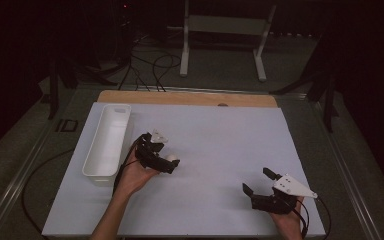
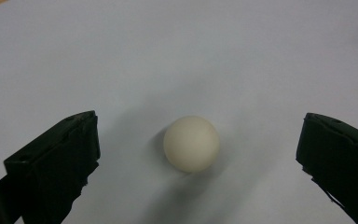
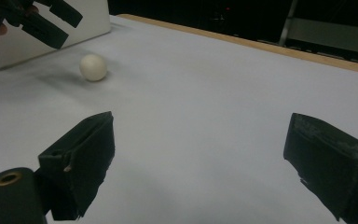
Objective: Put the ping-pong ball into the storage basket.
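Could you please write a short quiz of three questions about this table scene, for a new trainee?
1. True or false: the left gripper is shut on the white ball.
2. What lies nearest the ball?
A. the white tray
B. the right gripper
C. the wooden edge of the table
3. Complete: in the left gripper view, the ball rests on the white table surface ______ the two black fingers.

Key:
1. False: the left gripper is open and the ball lies free.
2. A
3. between
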Tool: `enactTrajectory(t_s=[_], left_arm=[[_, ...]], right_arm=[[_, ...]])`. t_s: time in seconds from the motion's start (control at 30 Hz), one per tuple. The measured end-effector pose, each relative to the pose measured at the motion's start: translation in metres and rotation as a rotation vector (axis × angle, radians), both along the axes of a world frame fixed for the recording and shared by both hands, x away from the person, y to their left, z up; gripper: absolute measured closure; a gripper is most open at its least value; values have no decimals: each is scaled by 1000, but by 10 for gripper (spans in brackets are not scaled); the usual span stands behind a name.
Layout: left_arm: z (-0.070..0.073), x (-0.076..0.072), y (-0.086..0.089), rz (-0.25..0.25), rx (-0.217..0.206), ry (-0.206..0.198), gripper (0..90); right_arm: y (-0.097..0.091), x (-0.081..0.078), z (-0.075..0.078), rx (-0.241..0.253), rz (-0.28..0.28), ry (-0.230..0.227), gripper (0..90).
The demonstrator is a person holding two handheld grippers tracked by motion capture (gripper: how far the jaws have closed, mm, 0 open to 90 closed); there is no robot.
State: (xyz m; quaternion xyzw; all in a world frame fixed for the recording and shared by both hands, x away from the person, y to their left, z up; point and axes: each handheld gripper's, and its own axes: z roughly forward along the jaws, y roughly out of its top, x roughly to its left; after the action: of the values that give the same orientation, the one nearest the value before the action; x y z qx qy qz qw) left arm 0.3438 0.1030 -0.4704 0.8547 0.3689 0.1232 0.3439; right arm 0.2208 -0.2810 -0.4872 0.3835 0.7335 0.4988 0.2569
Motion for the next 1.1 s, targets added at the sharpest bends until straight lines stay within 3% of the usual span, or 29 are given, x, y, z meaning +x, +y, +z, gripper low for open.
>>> enactTrajectory(t_s=[1.1], left_arm=[[-20, 13, -6, 24, 41, 33, 1]], right_arm=[[0, 0, 0, 1, 1, 1, 83]])
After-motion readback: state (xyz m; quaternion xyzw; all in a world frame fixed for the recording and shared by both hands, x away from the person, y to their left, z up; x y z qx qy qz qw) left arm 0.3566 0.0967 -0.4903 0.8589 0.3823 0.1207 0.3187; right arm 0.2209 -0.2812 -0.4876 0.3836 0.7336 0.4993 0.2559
